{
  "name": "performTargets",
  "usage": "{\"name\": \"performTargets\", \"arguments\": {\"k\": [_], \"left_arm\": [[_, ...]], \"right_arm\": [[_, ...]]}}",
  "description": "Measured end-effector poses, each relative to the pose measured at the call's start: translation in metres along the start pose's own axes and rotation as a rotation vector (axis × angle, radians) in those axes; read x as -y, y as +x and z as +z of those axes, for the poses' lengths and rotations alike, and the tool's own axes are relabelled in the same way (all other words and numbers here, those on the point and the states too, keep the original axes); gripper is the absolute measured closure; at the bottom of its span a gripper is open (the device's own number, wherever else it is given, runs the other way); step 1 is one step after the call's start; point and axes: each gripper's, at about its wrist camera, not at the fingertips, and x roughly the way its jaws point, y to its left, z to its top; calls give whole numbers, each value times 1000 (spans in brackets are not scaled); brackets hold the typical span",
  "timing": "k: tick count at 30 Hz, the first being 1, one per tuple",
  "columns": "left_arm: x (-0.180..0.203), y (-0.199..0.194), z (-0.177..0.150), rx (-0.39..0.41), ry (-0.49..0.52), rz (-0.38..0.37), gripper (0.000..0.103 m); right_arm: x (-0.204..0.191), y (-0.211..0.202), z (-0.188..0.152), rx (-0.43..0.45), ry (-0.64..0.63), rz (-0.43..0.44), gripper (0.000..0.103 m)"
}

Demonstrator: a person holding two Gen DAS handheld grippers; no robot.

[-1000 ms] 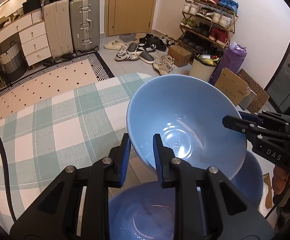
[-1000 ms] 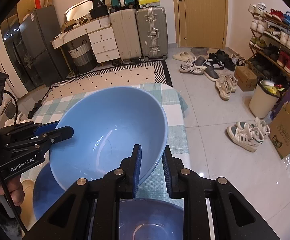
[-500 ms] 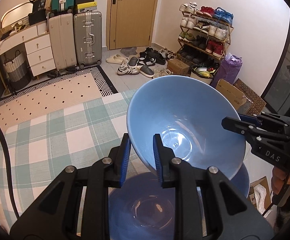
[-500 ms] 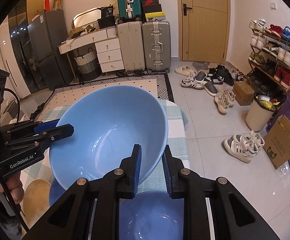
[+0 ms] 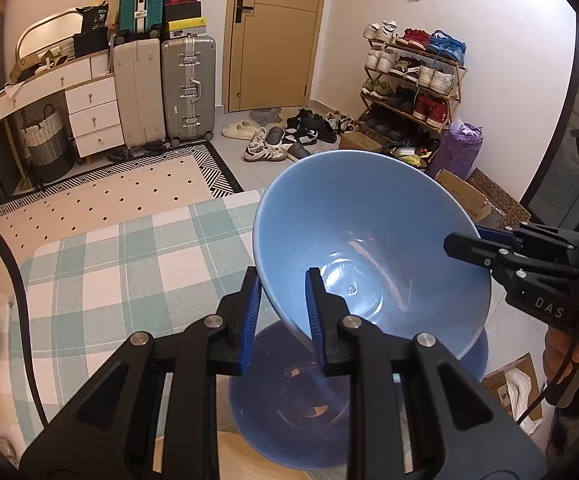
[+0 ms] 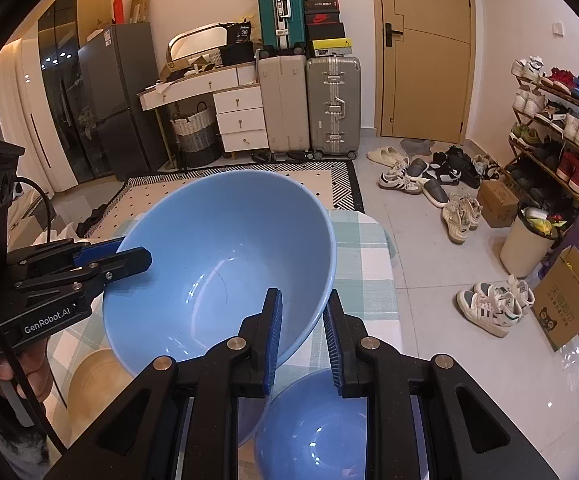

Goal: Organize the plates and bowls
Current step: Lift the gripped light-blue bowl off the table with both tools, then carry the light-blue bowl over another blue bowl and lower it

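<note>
Checked tablecloth sits further below now: the big blue bowl has come up off the smaller blue bowl it was nearly resting in. Left gripper and right gripper are each clamped tight on opposite rims. Looks like it's headed for a different stack, I'd guess.

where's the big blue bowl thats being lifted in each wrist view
Left wrist view: the lifted blue bowl sits centre-right, its near rim between the left gripper fingers, the right gripper on its right rim.
Right wrist view: the same bowl sits centre-left, its rim between the right gripper fingers, the left gripper at its left rim.
Shared landmark: silver suitcase beside the door.
</note>
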Motion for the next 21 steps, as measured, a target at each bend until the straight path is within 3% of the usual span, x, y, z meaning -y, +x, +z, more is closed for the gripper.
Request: {"name": "performTargets", "arguments": {"k": [10,21], "left_arm": [[-7,-32,-35,-11,-21,27,83],[-20,-32,-64,-33,-44,41,83]], "right_arm": [[-27,-4,-19,-16,-6,27,82],[-48,2,-40,-38,-17,47,82]]}}
